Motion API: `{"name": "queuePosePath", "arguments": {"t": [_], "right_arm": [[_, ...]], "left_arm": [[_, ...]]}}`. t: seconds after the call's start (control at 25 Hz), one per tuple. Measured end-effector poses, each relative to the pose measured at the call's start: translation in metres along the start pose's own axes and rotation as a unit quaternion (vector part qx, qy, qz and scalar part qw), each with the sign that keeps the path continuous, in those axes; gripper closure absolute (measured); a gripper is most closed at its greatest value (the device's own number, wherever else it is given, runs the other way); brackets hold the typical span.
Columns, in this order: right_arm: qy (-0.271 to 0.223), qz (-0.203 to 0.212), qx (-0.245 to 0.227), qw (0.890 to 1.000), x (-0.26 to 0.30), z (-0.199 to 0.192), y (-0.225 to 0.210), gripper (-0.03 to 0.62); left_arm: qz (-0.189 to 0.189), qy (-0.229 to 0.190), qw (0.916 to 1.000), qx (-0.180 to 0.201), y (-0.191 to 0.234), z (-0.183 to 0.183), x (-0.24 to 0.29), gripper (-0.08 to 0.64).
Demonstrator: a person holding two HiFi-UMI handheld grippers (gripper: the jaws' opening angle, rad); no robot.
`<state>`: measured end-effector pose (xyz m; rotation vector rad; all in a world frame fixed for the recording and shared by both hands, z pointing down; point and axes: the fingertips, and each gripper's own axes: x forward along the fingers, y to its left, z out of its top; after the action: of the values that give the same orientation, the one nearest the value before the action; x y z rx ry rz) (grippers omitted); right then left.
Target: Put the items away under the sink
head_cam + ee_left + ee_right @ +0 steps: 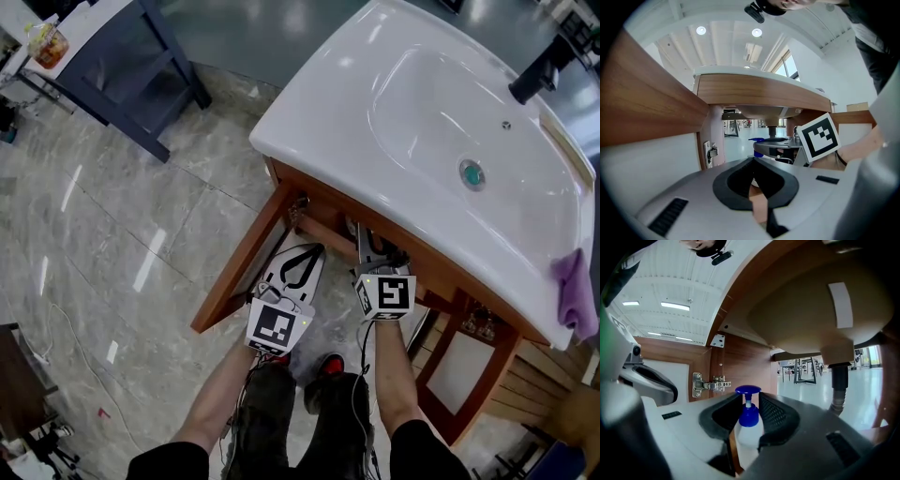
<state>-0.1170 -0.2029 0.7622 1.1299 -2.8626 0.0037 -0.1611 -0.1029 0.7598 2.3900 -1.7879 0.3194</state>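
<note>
A white pump bottle (pixel 748 433) with a blue pump head (pixel 748 390) stands upright between the jaws of my right gripper (pixel 749 399), which is shut on it inside the open cabinet under the sink (pixel 319 112). In the head view the right gripper (pixel 373 247) reaches under the basin's front rim, and the bottle is hidden there. My left gripper (pixel 302 259) is beside it at the cabinet opening, shut with nothing in it. From the left gripper view its own jaws (pixel 753 160) meet at the tips, and the bottle's blue pump (pixel 758 139) shows beyond them.
The wooden left cabinet door (pixel 242 264) hangs open, its hinge (pixel 708 383) on the side wall. The basin's underside and black drain pipe (pixel 839 380) hang above right of the bottle. A purple cloth (pixel 574 286) lies on the sink's right edge. A second door (pixel 464 370) stands at the right.
</note>
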Motion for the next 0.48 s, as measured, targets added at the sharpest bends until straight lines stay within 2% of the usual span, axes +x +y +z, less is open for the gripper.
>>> {"name": "queuePosePath", "arguments": {"t": [0.04,0.08,0.12,0.16,0.48], "right_arm": [[0.000,0.002,0.007,1.000,-0.001,-0.001,0.000,0.474],[0.000,0.005,0.016,1.000,-0.002,-0.002,0.000,0.424],[0.002,0.008,0.024,1.000,-0.003,-0.004,0.000,0.342],[0.005,0.010,0.028,1.000,-0.004,-0.006,-0.001,0.324],[0.019,0.015,0.016,1.000,-0.021,-0.005,0.004,0.314]], "left_arm": [[-0.001,0.000,1.0000,0.001,-0.001,0.000,-0.001,0.554],[-0.001,0.000,1.0000,0.001,-0.001,-0.001,-0.001,0.554],[-0.002,0.000,1.0000,0.001,-0.002,-0.001,-0.002,0.554],[-0.002,0.000,1.0000,0.002,-0.002,-0.001,-0.002,0.554],[-0.002,-0.003,1.0000,0.003,-0.004,0.004,-0.012,0.554]]}}
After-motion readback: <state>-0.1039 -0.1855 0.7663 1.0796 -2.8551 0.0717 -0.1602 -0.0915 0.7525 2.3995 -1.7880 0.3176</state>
